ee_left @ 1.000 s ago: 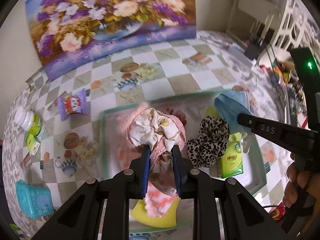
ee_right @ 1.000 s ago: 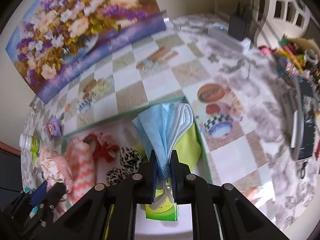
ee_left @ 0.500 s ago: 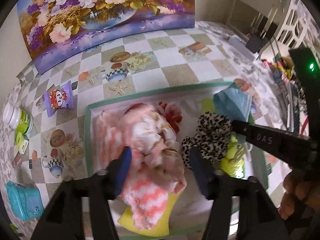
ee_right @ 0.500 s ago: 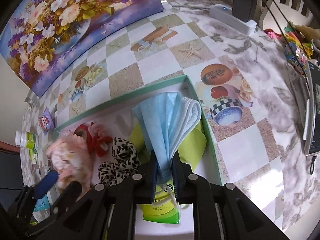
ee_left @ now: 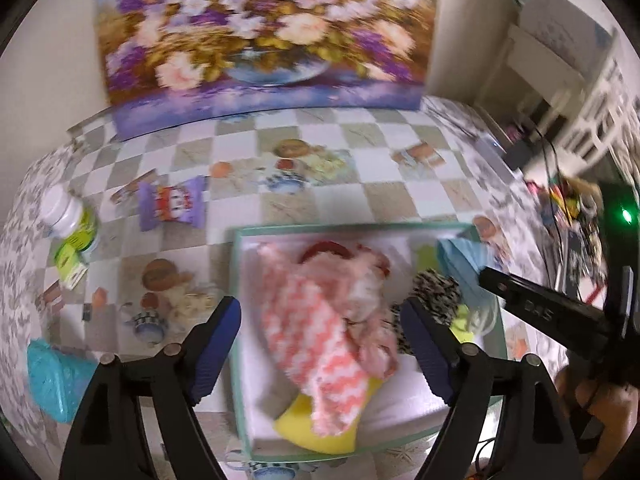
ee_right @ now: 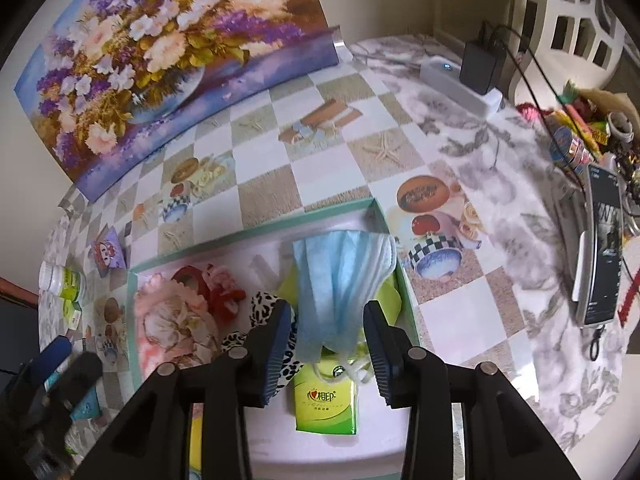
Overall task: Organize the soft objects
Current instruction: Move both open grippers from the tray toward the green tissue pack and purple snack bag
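Your left gripper fingers are spreading above the pink chevron cloth in the tray; your right gripper fingers are opening around the blue mask, lower centre, not pressing it.

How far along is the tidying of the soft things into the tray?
Done: the pink cloth bundle, leopard scrunchie and blue face mask lie in the green tray. In hand: nothing; the left gripper and right gripper are opening, pads clear. Left: the purple packet sits outside.
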The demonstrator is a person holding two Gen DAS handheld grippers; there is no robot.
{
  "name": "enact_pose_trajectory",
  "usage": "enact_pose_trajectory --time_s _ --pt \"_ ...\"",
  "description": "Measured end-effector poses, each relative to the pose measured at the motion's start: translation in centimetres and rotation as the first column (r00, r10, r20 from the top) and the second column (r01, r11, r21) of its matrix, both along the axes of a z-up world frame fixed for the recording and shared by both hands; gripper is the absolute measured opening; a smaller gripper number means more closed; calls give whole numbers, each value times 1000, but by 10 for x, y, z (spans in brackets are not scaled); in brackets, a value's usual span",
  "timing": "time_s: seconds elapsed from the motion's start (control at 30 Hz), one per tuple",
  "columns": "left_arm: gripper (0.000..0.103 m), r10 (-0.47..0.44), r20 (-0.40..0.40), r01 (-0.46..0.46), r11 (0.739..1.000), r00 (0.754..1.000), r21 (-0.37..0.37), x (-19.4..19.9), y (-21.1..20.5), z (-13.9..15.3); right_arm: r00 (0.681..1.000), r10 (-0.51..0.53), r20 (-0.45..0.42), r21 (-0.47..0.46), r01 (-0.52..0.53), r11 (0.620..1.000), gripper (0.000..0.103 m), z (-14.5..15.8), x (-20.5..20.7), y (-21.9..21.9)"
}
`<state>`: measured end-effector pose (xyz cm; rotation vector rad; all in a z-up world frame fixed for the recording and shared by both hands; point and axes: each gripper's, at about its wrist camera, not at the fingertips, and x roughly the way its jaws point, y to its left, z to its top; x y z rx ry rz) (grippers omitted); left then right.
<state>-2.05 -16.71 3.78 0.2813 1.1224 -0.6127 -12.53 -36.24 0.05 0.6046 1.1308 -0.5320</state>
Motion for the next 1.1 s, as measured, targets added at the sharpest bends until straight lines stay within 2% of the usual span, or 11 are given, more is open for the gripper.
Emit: enact_pose_trajectory --time_s 0.07,0.27,0.37,0.43,0.7,0.9,1.1 --pt "84 50 10 -50 999 999 9 10 12 1 1000 13 5 -18 -13 1000 47 6 2 5" --pt "85 180 7 -180 983 984 40 37 50 -7 997 76 6 -54 -75 996 48 16 13 26" --pt "92 233 3 -233 971 973 52 48 66 -10 994 112 0 -78 -112 991 48 20 20 38" --pt "92 261 -8 -260 964 965 51 55 77 -12 991 131 -5 -94 -131 987 51 21 23 45" --pt "93 326 -22 -325 945 945 44 69 102 -13 984 179 -23 -115 -181 977 56 22 35 66" --pt "93 341 -27 -340 939 939 46 73 111 -13 978 207 -39 -108 -210 972 68 15 42 80" --pt "93 355 -29 -354 934 934 47 77 119 -15 972 228 -61 -106 -234 966 69 9 48 89"
